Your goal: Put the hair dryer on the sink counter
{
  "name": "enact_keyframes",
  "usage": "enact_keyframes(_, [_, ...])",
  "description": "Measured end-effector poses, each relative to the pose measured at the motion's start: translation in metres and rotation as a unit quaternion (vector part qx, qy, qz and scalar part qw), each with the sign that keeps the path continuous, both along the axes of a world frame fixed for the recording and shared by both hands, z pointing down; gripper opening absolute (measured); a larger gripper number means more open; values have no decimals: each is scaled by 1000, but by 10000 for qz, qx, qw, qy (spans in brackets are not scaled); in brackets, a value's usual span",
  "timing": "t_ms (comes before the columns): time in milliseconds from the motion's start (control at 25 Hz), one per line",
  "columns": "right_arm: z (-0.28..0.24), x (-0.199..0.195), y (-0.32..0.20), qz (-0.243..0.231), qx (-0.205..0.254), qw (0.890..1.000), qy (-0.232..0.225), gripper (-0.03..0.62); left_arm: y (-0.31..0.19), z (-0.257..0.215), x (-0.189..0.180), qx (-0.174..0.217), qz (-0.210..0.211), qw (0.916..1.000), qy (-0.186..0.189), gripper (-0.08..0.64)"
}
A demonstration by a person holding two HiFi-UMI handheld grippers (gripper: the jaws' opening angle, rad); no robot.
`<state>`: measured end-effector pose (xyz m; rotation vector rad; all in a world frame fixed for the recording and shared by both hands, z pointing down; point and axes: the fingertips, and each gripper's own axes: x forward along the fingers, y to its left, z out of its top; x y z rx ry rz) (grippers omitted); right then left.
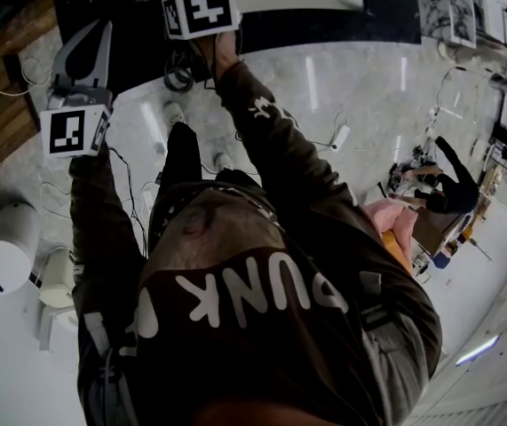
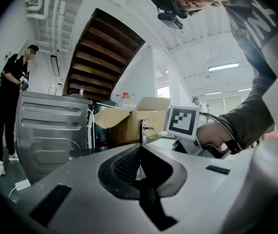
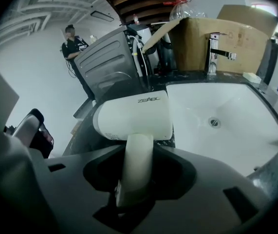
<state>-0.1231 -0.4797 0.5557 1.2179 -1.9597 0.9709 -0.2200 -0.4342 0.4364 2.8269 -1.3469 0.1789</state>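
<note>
Releasing: the right gripper point(image 3: 138, 152) is standing with jaws spread around the handle of the hair dryer point(image 3: 134, 118), pads apparently not pressing it.
Dryer place: lying just ahead of the jaws, seemingly resting on the sink counter point(image 3: 187, 76), with the basin point(image 3: 216, 106) to their right.
Doing it well: backing straight off along the handle, not dragging it.
Left gripper point(image 2: 141, 152): jaws are pressing together, empty.

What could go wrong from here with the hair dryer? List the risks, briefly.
1. The hair dryer sits right beside the rim of the white sink basin; a nudge could tip or roll it in.
2. Its handle stands between the jaws of the right gripper; whether the pads press on it is unclear. Pulling back crookedly might catch the handle and drag the dryer off the dark counter.
</note>
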Motion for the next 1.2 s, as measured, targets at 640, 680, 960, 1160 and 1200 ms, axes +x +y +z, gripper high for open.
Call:
enact_keyframes(640, [-10,3,4,-43,240,9996,104,184,9,-13,-3,128,-59,9999,-16,-6])
enact_keyframes(680, [-13,3,3,-41,267,9996,69,184,9,-14,-3,138,-68,9999,-9,-6])
enact_keyframes(960, [-40,9,-2,-5,698,9975,-69,186,17,-21,2,171,-66,9998,-11,-6])
enact_keyframes(1160, [-76,12,2,-79,1332,9909,-197,186,25,-33,4,192,-166,9997,-49,-6])
enact_keyframes(1200, [-83,14,5,-102,1472,9888,-224,184,27,-36,5,208,-170,9996,-69,-6])
